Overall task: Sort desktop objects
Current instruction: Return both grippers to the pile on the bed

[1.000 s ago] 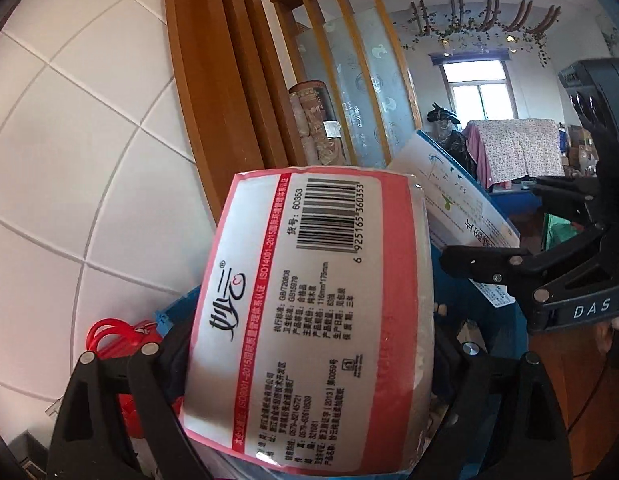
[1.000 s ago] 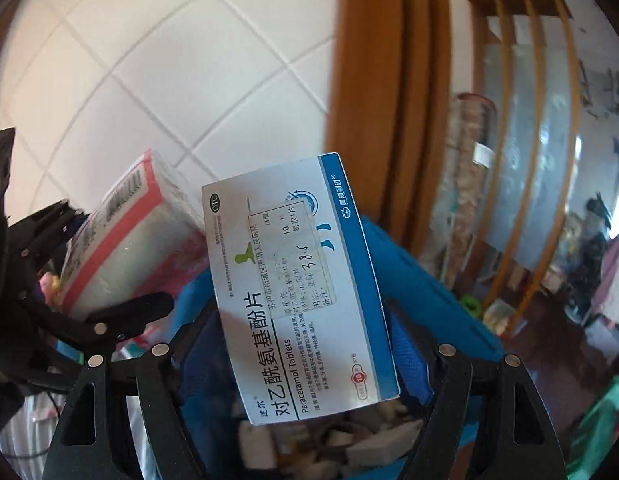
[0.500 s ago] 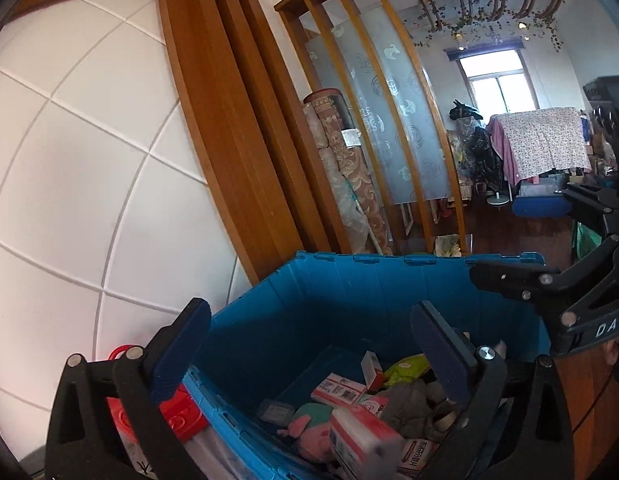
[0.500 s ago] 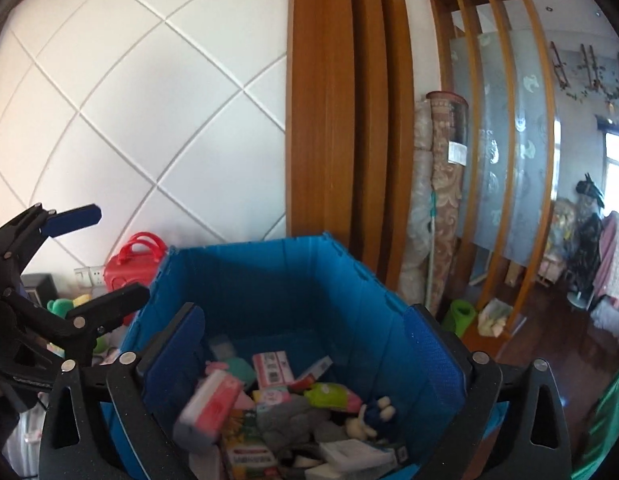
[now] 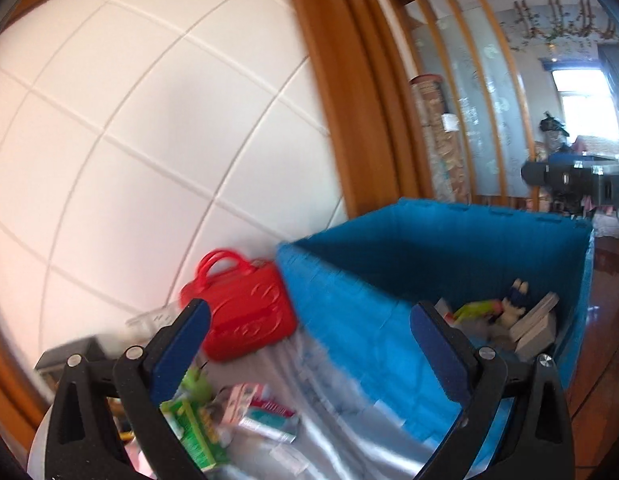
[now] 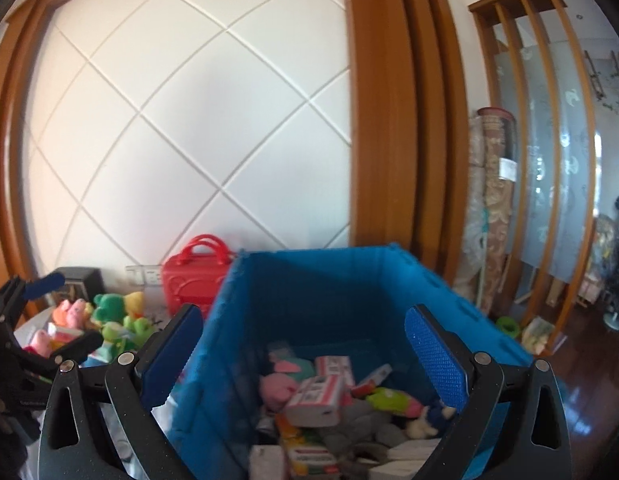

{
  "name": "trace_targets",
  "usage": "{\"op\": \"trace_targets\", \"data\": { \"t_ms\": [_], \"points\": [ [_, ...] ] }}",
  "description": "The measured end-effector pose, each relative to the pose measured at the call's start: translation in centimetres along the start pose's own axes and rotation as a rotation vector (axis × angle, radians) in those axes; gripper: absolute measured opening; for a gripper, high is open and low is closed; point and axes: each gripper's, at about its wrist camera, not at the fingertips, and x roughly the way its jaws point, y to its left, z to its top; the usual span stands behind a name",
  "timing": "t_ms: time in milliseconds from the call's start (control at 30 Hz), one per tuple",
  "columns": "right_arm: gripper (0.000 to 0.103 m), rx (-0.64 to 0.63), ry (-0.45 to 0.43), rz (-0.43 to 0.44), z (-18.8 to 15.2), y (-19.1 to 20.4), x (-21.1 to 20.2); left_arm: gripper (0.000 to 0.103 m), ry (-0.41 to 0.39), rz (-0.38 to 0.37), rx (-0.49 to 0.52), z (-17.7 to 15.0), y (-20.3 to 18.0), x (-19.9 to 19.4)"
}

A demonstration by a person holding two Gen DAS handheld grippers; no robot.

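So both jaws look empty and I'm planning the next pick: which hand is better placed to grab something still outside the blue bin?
Left. The left gripper faces the loose packets; the right gripper looks into the blue bin.

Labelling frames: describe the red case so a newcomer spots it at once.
Find the big blue bin against the white diamond-panelled wall. Just left of it, at the wall's foot, stands the red case. Alone among the soft plush toys, it is hard, glossy red, with two loop handles.

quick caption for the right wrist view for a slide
Right gripper with jaws open and empty over the blue bin of boxes and plush toys.
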Motion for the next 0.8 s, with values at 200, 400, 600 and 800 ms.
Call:
{"op": "trace_targets", "data": {
  "t_ms": [200,400,600,800],
  "points": [
    [0.103,-0.055,0.024,0.094,-0.3,7.6,1.0,0.102,0.075,0.115,0.003,-6.8,6.9,-3.7],
    [0.103,-0.083,0.157,0.270,-3.4,16.5,4.0,0.102,0.207,0.174,0.035,-14.3,14.8,-6.6],
    [0.103,-0.078,0.296,0.351,-8.6,23.8,6.5,0.102,0.273,0.152,0.064,-19.6,18.8,-8.7],
    [0.103,-0.130,0.393,0.429,-13.6,29.2,8.0,0.102,0.381,0.156,0.077,-24.7,20.4,-8.9]
  ]
}}
